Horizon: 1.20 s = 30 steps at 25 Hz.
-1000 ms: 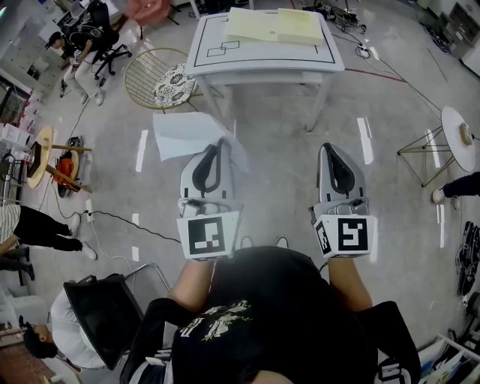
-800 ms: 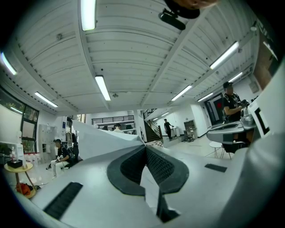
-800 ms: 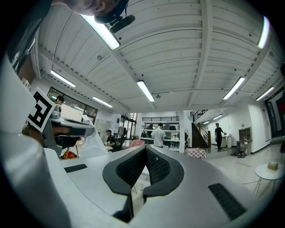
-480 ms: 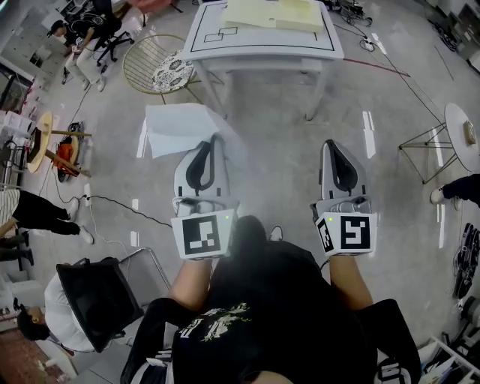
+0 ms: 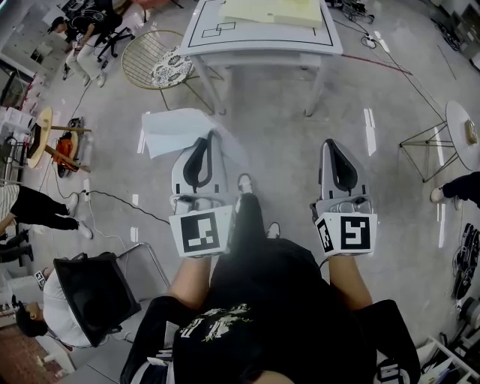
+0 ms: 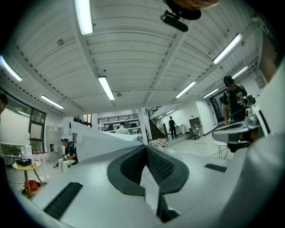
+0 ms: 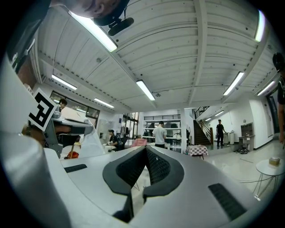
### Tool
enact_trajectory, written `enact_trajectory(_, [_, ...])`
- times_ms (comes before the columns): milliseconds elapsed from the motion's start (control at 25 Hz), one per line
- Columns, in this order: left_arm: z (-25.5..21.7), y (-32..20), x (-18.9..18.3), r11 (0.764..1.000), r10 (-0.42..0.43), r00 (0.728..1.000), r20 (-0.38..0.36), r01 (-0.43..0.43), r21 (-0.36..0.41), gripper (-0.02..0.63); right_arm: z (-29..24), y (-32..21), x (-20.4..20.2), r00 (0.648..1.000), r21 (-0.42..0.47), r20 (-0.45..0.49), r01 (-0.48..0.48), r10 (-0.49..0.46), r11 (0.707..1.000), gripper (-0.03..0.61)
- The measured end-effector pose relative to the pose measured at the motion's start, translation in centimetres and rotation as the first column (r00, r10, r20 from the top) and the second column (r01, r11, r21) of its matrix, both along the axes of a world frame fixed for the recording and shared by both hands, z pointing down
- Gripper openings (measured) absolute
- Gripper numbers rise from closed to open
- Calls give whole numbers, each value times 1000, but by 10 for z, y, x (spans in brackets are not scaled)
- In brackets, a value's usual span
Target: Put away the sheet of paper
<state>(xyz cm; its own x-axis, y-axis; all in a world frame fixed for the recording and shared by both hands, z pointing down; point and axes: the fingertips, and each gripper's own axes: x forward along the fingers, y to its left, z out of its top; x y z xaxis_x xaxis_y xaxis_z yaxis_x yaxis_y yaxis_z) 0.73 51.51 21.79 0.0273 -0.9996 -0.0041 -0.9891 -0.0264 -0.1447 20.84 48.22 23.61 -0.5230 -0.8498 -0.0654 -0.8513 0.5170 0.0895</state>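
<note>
The white sheet of paper sticks out ahead and to the left of my left gripper, whose jaws are shut on its edge. In the left gripper view the sheet runs off leftward from the pinched fingertips of that gripper. My right gripper is held level beside it, jaws shut with nothing between them. Its closed tips show in the right gripper view, with the sheet at the left. Both grippers hang over the bare floor, short of the white table.
The table carries pale yellow boards and black outlines. A round wire chair stands left of it, a small round table at the right. People sit and stand at the left, and a black chair is near left.
The person has stepped forward: the table has slid up the head view, and a foot now shows between the grippers. The sheet stays pinched in the left gripper.
</note>
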Motion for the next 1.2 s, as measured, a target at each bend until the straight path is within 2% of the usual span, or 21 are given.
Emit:
enact_trajectory(600, [8, -16, -9, 1000, -11, 1000, -23, 11, 3, 2, 4, -16, -15, 999, 5, -21, 25, -24, 1000, -8])
enact_trajectory(1200, [14, -57, -6, 1000, 21, 999, -25, -21, -3, 2, 7, -50, -12, 1000, 4, -18, -1, 1, 1000, -8])
